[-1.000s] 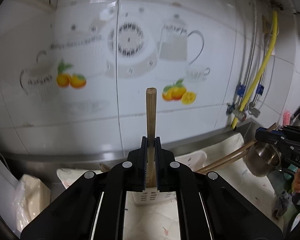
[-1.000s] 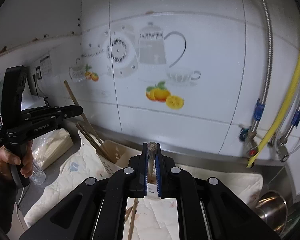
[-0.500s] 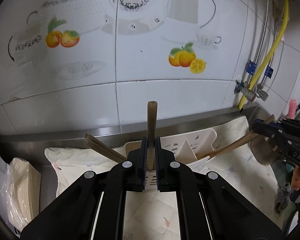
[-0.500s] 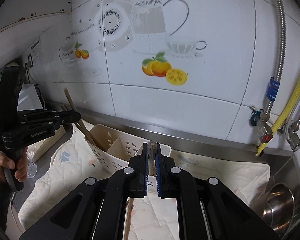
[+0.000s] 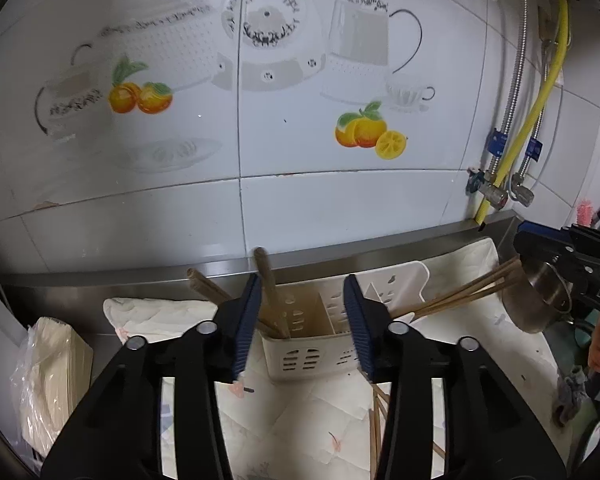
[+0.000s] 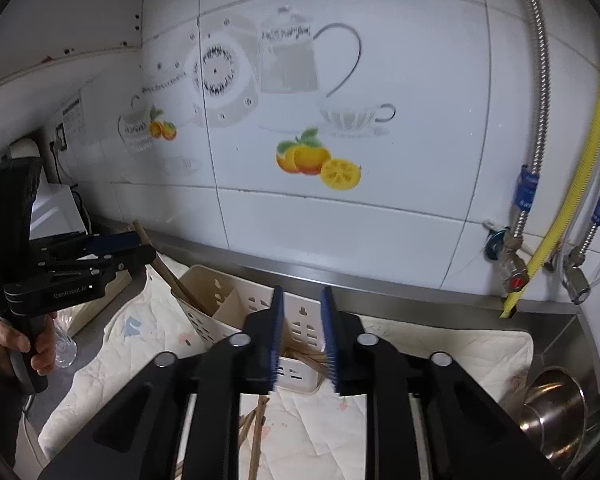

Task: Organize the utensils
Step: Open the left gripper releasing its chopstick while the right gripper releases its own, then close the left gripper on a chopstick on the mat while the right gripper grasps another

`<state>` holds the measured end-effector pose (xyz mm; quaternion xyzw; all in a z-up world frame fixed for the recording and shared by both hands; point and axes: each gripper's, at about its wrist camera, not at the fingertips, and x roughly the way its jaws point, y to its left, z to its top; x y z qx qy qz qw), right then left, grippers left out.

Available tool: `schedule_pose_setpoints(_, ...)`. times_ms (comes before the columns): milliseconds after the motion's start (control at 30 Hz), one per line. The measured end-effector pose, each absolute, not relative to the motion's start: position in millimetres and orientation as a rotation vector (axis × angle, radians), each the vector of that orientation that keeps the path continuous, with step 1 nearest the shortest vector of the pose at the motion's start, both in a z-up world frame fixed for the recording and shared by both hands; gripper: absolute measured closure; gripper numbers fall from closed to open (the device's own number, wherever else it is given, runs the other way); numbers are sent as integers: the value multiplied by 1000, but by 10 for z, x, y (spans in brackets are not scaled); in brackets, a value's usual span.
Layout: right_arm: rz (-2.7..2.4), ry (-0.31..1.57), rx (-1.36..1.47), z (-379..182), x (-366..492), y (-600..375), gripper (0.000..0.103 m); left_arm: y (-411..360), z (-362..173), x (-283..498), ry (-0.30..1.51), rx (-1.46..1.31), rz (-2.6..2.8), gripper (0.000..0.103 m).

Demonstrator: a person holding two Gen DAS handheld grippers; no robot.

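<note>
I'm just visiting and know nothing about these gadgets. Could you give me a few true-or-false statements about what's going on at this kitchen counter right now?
1. The left gripper has its jaws spread open. True.
2. Brown wooden chopsticks stand in the cream slotted plastic utensil holder. True.
3. The right gripper is clamped on a chopstick. False: its jaws are apart with nothing gripped between them.
4. The utensil holder sits on bare steel. False: it rests on a white quilted cloth.
5. A yellow hose runs down the tiled wall. True.

White lettering reading "CenRobot.AI" runs along the side of the left hand-held gripper [image 6: 70, 258]. The letters "DAS" show on the right hand-held gripper [image 5: 572, 264].
</note>
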<state>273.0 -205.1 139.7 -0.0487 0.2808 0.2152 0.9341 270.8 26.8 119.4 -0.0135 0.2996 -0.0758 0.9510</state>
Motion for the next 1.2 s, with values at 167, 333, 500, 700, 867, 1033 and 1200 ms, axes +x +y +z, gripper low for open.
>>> schedule_pose_setpoints(167,430,534,-92,1451,2513,-2146,62,282,1212,2467,584,-20,-146,47)
schedule_pose_setpoints(333,437,532,-83,1318,2254,-2225,50,300,1124,2174,571,-17,-137,34)
schedule_pose_setpoints(500,449,559,-60,1073,2062,-2255,39,275,915,1882,583,-15,-127,23)
schedule_pose_setpoints(700,457,610,-42,731,1873,-2272,28,221,646,1601,606,3,-115,14)
schedule_pose_setpoints(867,461,653,-34,452,1738,-2279,26,200,416,1431,635,1,-98,7)
schedule_pose_setpoints(1033,459,699,-67,146,1601,-2240,25,204,200,1295,670,-14,-80,5)
schedule_pose_setpoints(1200,459,744,-79,-150,1471,-2216,24,229,54,1196,694,-25,-60,5)
